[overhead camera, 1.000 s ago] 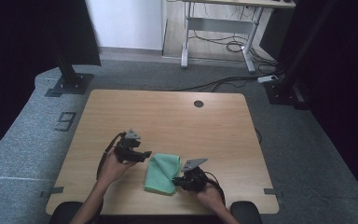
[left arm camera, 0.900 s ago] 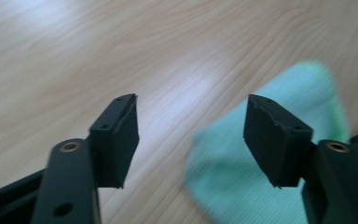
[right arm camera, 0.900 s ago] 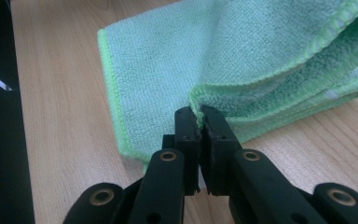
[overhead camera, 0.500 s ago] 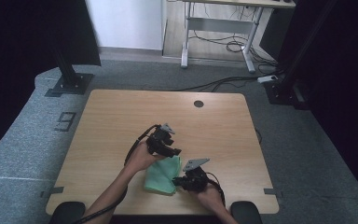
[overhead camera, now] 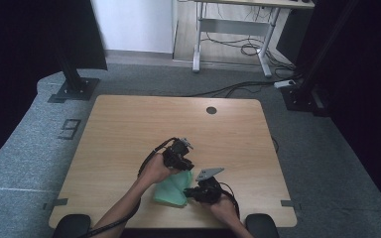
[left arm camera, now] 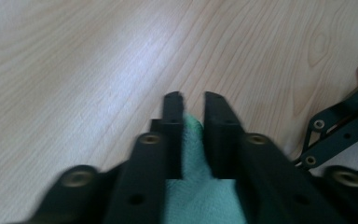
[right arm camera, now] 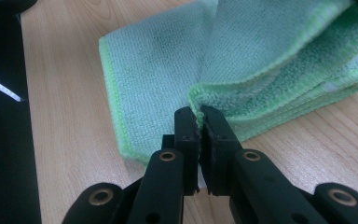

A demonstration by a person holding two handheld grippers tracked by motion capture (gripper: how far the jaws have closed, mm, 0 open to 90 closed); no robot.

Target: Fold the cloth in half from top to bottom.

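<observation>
High view: a wooden counter (overhead camera: pixel 129 129) carries a green cloth (overhead camera: pixel 171 189) near the middle of its near edge, with a round cable hole (overhead camera: pixel 211 110) close to its far edge. The left claw (overhead camera: pixel 179 154) sits over the far part of the cloth, held in the left hand (overhead camera: pixel 156 169); the right claw (overhead camera: pixel 198 191) meets the cloth's right edge, held in the right hand (overhead camera: pixel 224 208), with its grey three-cornered plate (overhead camera: pixel 209 173) on top. Compared with a second ago, when the left claw hung over bare wood to the left of the cloth, it has crossed to the right and now stands over the cloth; the right claw has kept its place at the cloth's right edge. The cloth, flat a second ago, now looks raised and bunched under the left claw. Left gripper view: the left claw (left arm camera: pixel 193 105) shows a narrow gap between its jaws, with green cloth (left arm camera: pixel 193 186) gripped in that gap and the counter's wood grain (left arm camera: pixel 74 70) beyond; part of the other gripper (left arm camera: pixel 345 126) enters at the right edge. Right gripper view: the right claw (right arm camera: pixel 198 122) is closed tightly on a folded, stitched edge of the cloth (right arm camera: pixel 158 65), whose upper layer lifts away toward the top right while the lower layers lie on the counter (right arm camera: pixel 65 93).
</observation>
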